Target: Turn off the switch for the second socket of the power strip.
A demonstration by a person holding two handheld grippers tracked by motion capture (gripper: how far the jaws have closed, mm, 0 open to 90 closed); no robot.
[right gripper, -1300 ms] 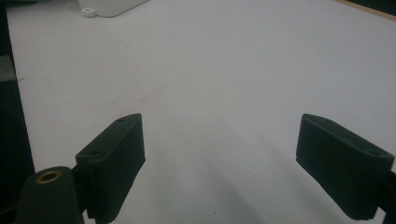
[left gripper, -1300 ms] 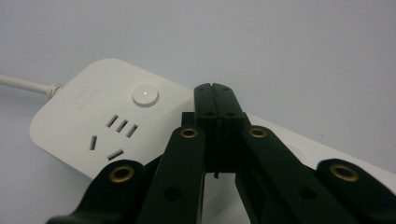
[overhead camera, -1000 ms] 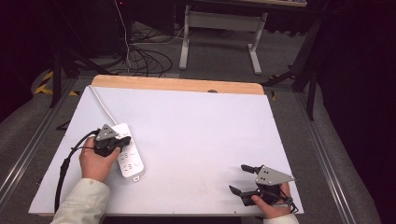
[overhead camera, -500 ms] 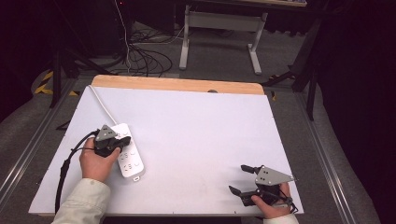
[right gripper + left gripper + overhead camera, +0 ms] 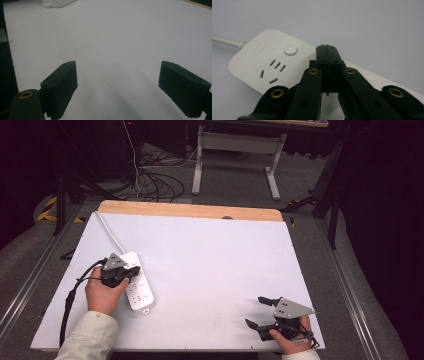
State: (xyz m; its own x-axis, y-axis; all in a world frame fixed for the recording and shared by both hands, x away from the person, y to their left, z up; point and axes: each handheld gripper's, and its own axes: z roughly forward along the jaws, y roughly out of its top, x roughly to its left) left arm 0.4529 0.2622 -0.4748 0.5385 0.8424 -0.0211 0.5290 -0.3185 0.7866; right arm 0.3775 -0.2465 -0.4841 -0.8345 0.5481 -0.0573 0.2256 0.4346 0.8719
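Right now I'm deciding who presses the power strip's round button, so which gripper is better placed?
Left. The left gripper hovers shut over the power strip, its tips beside the round button. The right gripper sits open at the table's near right corner, far away.

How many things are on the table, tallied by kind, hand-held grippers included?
Power strip: 1
Grippers: 2, left gripper with jaws shut over the strip, right gripper with jaws open
Total: 3
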